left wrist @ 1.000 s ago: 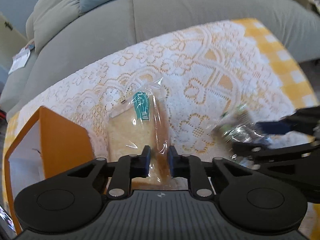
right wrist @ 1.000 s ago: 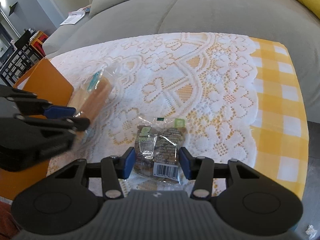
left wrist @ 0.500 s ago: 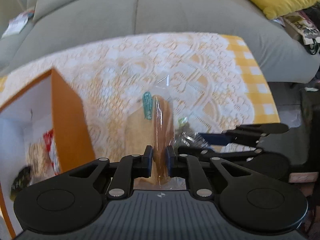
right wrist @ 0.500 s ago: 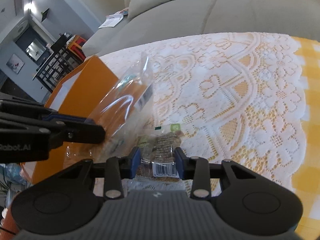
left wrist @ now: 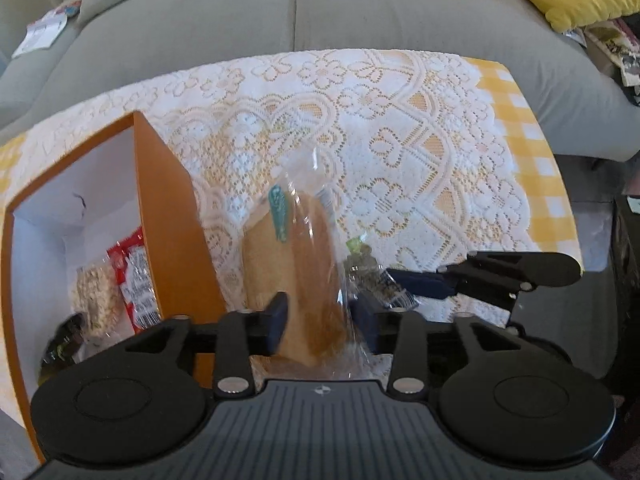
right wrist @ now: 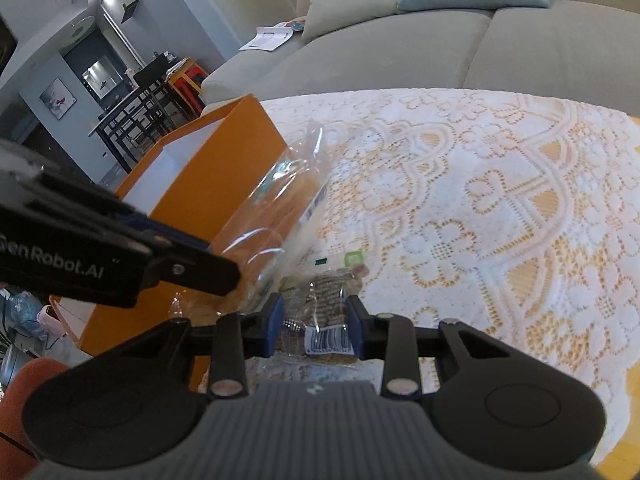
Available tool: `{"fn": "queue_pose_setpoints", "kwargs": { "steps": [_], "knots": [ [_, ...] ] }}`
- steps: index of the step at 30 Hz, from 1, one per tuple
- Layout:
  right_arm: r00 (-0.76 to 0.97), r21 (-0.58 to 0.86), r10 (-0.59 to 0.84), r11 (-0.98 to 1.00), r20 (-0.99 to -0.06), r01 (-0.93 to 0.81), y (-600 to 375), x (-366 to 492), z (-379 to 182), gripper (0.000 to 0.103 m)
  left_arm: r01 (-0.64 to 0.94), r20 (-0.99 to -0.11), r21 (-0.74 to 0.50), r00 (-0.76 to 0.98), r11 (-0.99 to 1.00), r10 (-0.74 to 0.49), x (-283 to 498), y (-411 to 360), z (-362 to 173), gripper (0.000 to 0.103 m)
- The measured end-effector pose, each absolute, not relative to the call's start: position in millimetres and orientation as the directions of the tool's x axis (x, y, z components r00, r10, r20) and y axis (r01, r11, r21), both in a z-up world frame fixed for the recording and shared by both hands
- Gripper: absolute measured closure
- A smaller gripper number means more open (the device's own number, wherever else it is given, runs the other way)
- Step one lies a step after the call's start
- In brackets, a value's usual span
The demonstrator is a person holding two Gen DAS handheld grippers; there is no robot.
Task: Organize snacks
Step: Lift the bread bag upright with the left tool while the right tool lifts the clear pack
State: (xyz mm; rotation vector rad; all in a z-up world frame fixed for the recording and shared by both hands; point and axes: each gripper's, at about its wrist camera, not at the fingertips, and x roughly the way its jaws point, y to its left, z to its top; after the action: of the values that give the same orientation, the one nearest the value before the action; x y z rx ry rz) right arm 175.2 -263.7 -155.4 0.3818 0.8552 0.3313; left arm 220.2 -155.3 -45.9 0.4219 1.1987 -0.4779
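Observation:
My left gripper [left wrist: 322,320] is shut on a clear-wrapped bread snack [left wrist: 296,264] with a teal label, held above the table beside the orange box [left wrist: 168,216]. The bread pack also shows in the right wrist view [right wrist: 280,208], held by the left gripper [right wrist: 224,276]. My right gripper [right wrist: 314,326] is shut on a clear cookie pack [right wrist: 324,312] with a barcode, lifted off the table. That cookie pack [left wrist: 372,276] and the right gripper [left wrist: 416,282] show at right in the left wrist view.
The orange box, white inside, holds a red packet [left wrist: 134,280], an oat bar [left wrist: 94,292] and a dark packet [left wrist: 60,348]. A white lace cloth [left wrist: 380,140] covers the yellow checked table [left wrist: 532,160]. A grey sofa [left wrist: 360,4] stands behind it.
Both grippers have lifted their packs off the table and swung left toward the orange box. The box's inside has come into the left wrist view.

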Motion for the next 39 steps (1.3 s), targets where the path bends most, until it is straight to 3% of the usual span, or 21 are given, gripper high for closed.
{"fn": "queue_pose_setpoints", "kwargs": {
  "steps": [3,11,13,15,19,31,39],
  "knots": [
    [0.616,0.468,0.447,0.872,-0.649,-0.14,-264.2,175.4,-155.1,0.071,0.56,-0.953,0.07,0.282,0.826,-0.11,225.9,-160.1,-46.1,0.045],
    [0.614,0.474,0.46,0.867,-0.641,-0.154,-262.1,176.9,-153.8,0.071,0.542,-0.943,0.239,0.327,0.806,0.059,233.9,-177.0,-72.0,0.046],
    [0.613,0.47,0.46,0.868,-0.643,-0.159,-260.6,177.3,-153.7,0.072,0.535,-0.936,0.276,0.339,0.799,0.097,233.5,-177.4,-79.4,0.055],
    [0.608,0.462,0.457,0.872,-0.65,-0.163,-258.6,178.3,-154.6,0.072,0.53,-0.934,0.288,0.338,0.798,0.112,233.7,-175.9,-84.1,0.058],
    [0.601,0.44,0.449,0.881,-0.661,-0.175,-254.5,178.2,-155.7,0.072,0.522,-0.938,0.275,0.33,0.807,0.106,234.3,-173.4,-85.0,0.071],
    [0.584,0.343,0.376,0.923,-0.719,-0.173,-250.1,174.9,-159.4,0.072,0.522,-0.941,0.247,0.329,0.817,0.075,231.7,-171.7,-77.9,0.075],
    [0.598,0.316,0.312,0.943,-0.738,-0.103,-263.3,166.1,-155.1,0.072,0.485,-0.953,0.083,0.295,0.871,-0.074,218.9,-155.6,-51.2,0.076]
  ]
}}
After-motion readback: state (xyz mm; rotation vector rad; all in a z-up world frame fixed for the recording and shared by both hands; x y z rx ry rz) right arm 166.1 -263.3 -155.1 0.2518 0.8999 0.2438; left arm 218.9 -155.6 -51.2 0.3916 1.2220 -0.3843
